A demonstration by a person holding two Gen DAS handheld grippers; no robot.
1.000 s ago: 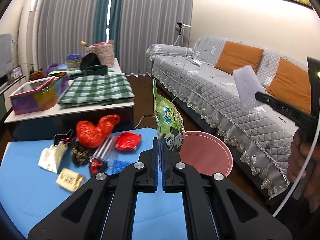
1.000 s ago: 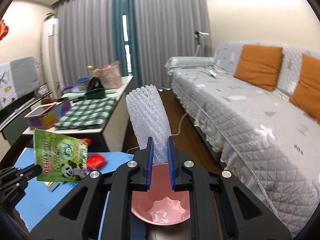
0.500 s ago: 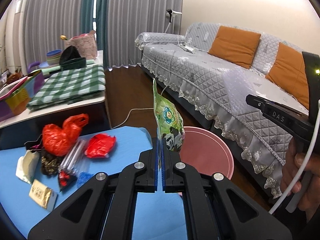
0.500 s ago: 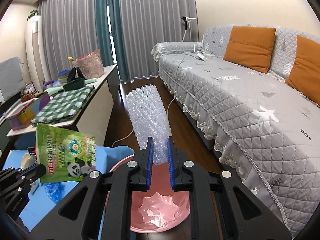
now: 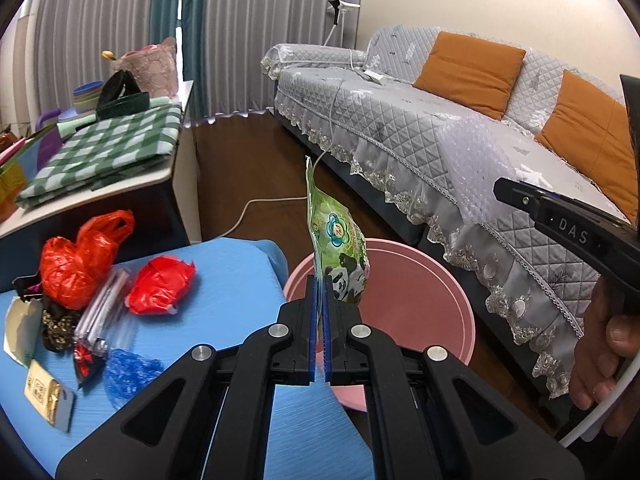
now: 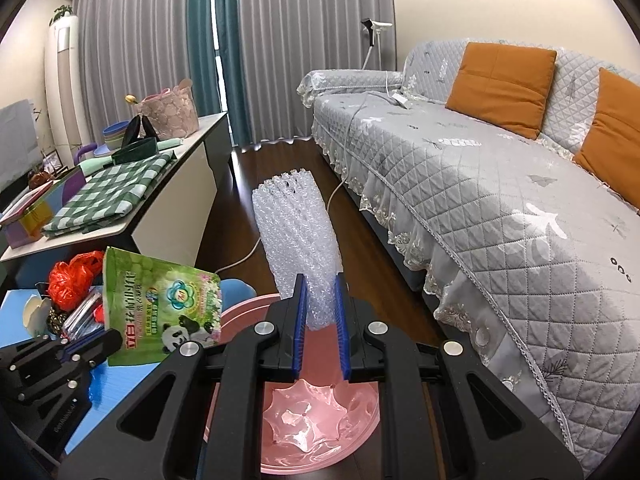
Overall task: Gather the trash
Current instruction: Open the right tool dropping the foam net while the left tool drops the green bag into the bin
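Above the pink bin [image 6: 320,432] beside the blue counter [image 5: 240,280], my left gripper [image 5: 320,320] angled downward, pinching a green panda packet [image 5: 340,256] upright, my right gripper [image 6: 320,320] tilted down likewise, clamped on crumpled bubble wrap [image 6: 298,232] over the bin's mouth.

White capital letters "DAS" run along the black arm of the right gripper [image 5: 500,194], seen from the left wrist camera. The green snack bag [image 6: 160,304] with the panda picture bears large Chinese characters and a round flower emblem; the smaller print beneath is too fine to read.
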